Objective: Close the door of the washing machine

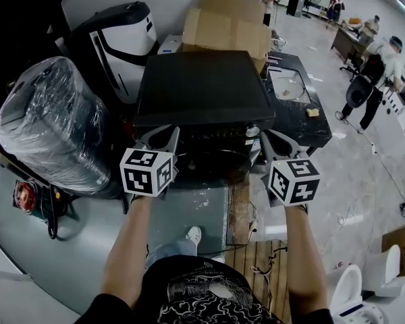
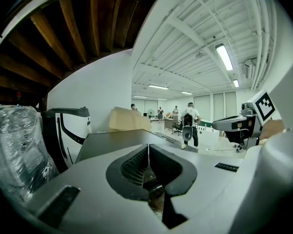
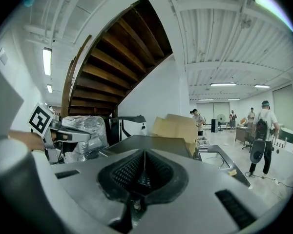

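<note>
From above, the dark washing machine (image 1: 206, 86) stands straight ahead, its flat top facing me. Its front, with the round door (image 1: 212, 164), shows only as a dark curve below the top edge; I cannot tell how far the door stands open. My left gripper (image 1: 160, 135) hovers at the front left corner, jaws shut and empty. At the front right corner my right gripper (image 1: 275, 140) is shut on nothing as well. In the left gripper view the closed jaws (image 2: 147, 149) point over the machine's top (image 2: 117, 141). The right gripper (image 3: 144, 154) likewise looks across the top (image 3: 149, 143).
A plastic-wrapped bundle (image 1: 54, 123) sits to the left, beside a white and black appliance (image 1: 118, 42). Cardboard boxes (image 1: 226, 22) stand behind the machine. A black counter with a sink (image 1: 297, 93) is on the right. A wooden pallet (image 1: 263, 268) and a toilet (image 1: 347, 292) lie near my feet.
</note>
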A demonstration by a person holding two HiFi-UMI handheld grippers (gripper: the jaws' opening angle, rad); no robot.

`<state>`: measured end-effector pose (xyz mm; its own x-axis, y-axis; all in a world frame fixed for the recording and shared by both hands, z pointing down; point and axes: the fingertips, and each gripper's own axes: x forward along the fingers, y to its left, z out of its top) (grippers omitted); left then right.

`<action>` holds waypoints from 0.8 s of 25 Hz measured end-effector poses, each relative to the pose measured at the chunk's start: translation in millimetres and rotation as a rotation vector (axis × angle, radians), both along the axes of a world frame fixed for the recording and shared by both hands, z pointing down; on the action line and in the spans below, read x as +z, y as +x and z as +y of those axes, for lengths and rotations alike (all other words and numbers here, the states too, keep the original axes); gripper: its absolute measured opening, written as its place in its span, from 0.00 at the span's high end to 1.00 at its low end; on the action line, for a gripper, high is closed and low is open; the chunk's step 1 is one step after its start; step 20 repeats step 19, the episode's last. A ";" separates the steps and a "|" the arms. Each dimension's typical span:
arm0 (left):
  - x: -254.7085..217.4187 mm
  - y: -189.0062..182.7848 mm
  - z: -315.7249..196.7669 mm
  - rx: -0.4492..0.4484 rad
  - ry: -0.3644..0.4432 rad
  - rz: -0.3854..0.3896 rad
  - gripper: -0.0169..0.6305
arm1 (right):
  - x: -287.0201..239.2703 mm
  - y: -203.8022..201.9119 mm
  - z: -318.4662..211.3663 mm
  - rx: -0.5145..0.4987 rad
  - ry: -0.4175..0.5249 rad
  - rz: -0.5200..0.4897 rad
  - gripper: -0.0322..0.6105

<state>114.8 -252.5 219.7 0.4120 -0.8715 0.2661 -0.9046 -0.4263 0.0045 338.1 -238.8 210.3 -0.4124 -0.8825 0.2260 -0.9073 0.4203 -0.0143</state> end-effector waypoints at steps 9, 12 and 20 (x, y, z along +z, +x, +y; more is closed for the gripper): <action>0.4 3.4 0.1 -0.020 -0.002 -0.020 0.93 | 3.5 4.2 1.8 -0.007 -0.001 -0.015 0.91; 2.0 6.5 0.1 -0.018 -0.003 -0.029 0.93 | 5.2 7.4 1.9 -0.003 -0.003 -0.013 0.91; 3.1 9.5 -0.5 -0.012 -0.008 -0.031 0.93 | 6.1 9.5 2.5 0.001 -0.003 -0.018 0.91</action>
